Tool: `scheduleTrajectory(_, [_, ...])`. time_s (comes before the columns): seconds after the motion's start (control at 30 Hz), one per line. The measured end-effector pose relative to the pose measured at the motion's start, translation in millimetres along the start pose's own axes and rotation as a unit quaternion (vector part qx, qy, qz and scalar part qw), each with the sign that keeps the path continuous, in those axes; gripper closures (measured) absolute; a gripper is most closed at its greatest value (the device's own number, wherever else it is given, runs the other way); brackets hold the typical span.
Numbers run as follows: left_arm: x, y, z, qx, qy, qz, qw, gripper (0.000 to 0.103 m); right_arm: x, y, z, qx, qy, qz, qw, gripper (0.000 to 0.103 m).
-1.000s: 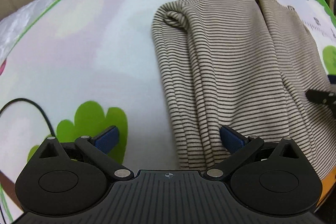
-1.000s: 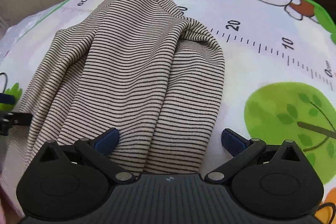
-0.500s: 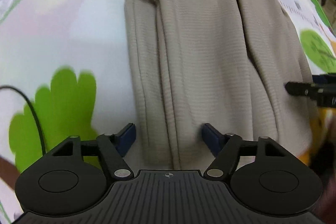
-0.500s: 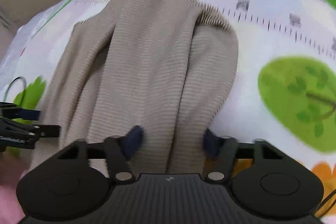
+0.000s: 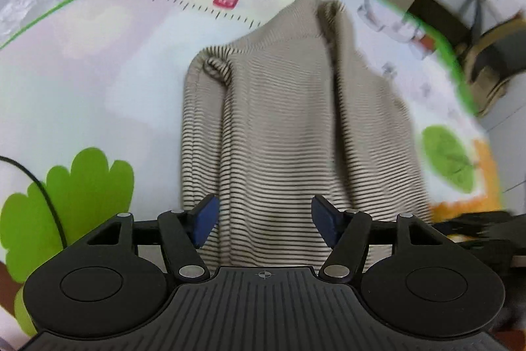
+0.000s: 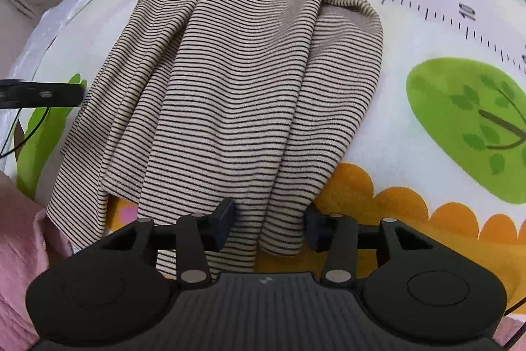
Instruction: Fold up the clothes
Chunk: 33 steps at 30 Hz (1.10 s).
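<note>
A beige garment with thin dark stripes (image 5: pixel 289 127) lies bunched in long folds on a cartoon play mat (image 5: pixel 98 81). It also shows in the right wrist view (image 6: pixel 236 94). My left gripper (image 5: pixel 263 219) is half open with the garment's near left edge between its blue pads, not clamped. My right gripper (image 6: pixel 268 227) is partly closed around the near right hem, which hangs between its pads; whether they pinch it is unclear. The left gripper's tip shows at the left of the right wrist view (image 6: pixel 42 94).
The mat (image 6: pixel 443 55) has a green border, a ruler print, green trees and an orange band. A black cable (image 5: pixel 42 196) crosses its left side. Pink cloth (image 6: pixel 19 236) lies at the near left. Furniture (image 5: pixel 486 32) stands beyond the mat's right edge.
Both grippers moved in over the near hem and narrowed from wide open. The garment's near end has been drawn toward me and now lies between both pairs of pads.
</note>
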<state>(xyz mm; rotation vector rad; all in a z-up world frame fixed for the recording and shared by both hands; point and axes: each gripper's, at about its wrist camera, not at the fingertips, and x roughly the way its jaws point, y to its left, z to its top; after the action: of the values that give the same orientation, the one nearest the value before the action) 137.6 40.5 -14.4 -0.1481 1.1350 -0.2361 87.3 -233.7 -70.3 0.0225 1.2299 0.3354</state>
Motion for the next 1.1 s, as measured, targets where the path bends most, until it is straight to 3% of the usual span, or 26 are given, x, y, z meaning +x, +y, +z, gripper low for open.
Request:
scheduleTrajectory(0.07, [18, -10, -4, 0.018, 0.011, 0.038, 0.9991, 0.039, -2, 2, -3, -0.006, -0.007, -0.002, 1.0, 0.056])
scheduleTrajectory(0.13, [25, -9, -15, 0.023, 0.015, 0.056, 0.9981, 0.057, -4, 1, -2, -0.005, -0.014, 0.001, 1.0, 0.054])
scheduleTrajectory(0.2, [20, -9, -16, 0.03, -0.001, 0.062, 0.9976, 0.089, -3, 0, 0, -0.005, -0.021, 0.001, 1.0, 0.052])
scheduleTrajectory(0.23, [17, -9, -17, 0.033, -0.009, 0.064, 0.9973, 0.09, -4, 2, -1, -0.008, -0.026, -0.002, 1.0, 0.052])
scheduleTrajectory(0.37, [-14, 5, -1, 0.022, -0.057, 0.079, 0.995, 0.092, -24, 10, -5, -0.033, -0.076, -0.007, 0.997, 0.051])
scheduleTrajectory(0.47, [-38, 21, 18, 0.022, -0.107, 0.098, 0.9892, 0.092, -47, 6, -6, -0.024, -0.12, 0.014, 0.992, 0.036])
scheduleTrajectory(0.5, [-45, 25, 25, 0.017, -0.121, 0.105, 0.987, 0.092, -54, 4, -6, -0.021, -0.134, 0.021, 0.99, 0.035])
scheduleTrajectory(0.6, [-63, 41, 38, -0.009, -0.155, 0.122, 0.9803, 0.092, -52, 2, -3, -0.011, -0.132, 0.017, 0.991, 0.035])
scheduleTrajectory(0.73, [-73, 54, 47, -0.039, -0.182, 0.12, 0.9751, 0.092, -49, -2, 1, 0.002, -0.129, 0.011, 0.992, 0.035])
scheduleTrajectory(0.87, [-76, 57, 43, -0.035, -0.192, 0.137, 0.9711, 0.094, -25, 12, 15, -0.01, -0.129, 0.006, 0.992, 0.034])
scheduleTrajectory(0.97, [-71, 61, 42, -0.042, -0.18, 0.131, 0.974, 0.094, -12, 33, 27, -0.042, -0.154, -0.014, 0.987, 0.034])
scheduleTrajectory(1.03, [-65, 59, 41, -0.022, -0.158, 0.09, 0.983, 0.086, -7, 50, 35, -0.07, -0.178, -0.032, 0.981, 0.033])
scheduleTrajectory(1.1, [-59, 49, 35, 0.011, -0.144, 0.074, 0.9867, 0.058, -2, 66, 43, -0.098, -0.209, -0.06, 0.971, 0.025])
